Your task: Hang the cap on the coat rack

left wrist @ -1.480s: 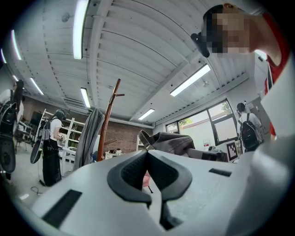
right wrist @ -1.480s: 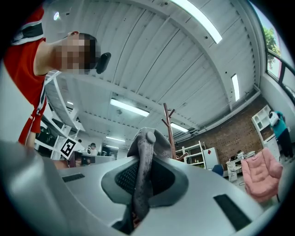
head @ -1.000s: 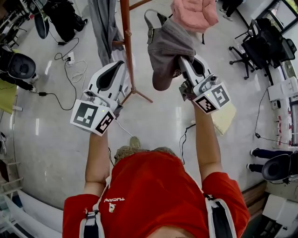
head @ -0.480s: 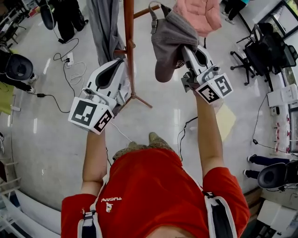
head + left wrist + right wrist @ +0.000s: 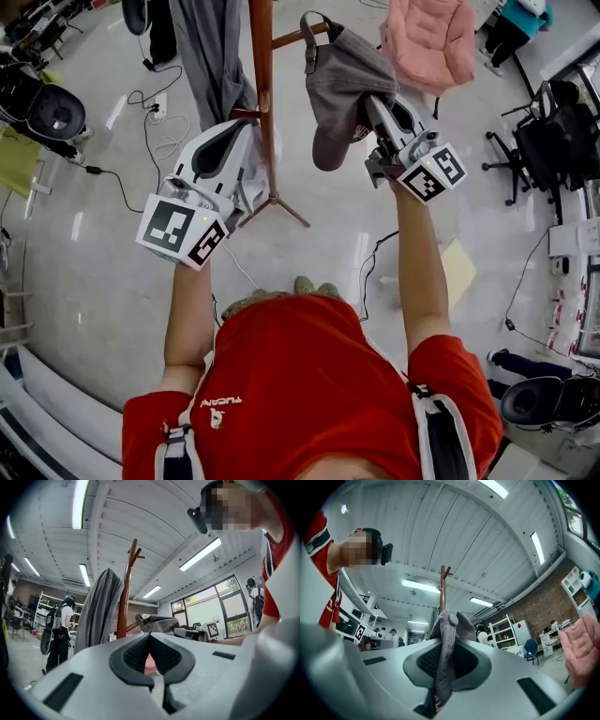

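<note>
Firmly, the right gripper point(image 5: 373, 101) clamps its jaws on an edge of the grey cap point(image 5: 345, 75), held just beside a peg of the wooden coat rack point(image 5: 260, 84), while the left gripper point(image 5: 246, 131), jaws closed and empty, hovers by the pole.

The cap point(image 5: 349, 80) is grey matt cloth. The coat rack point(image 5: 261, 94) is smooth reddish-brown wood. The left gripper point(image 5: 150, 635) and right gripper point(image 5: 446, 641) have smooth white plastic shells with black ribbed pads point(image 5: 135, 654). The pale floor point(image 5: 103, 244) is glossy.
</note>
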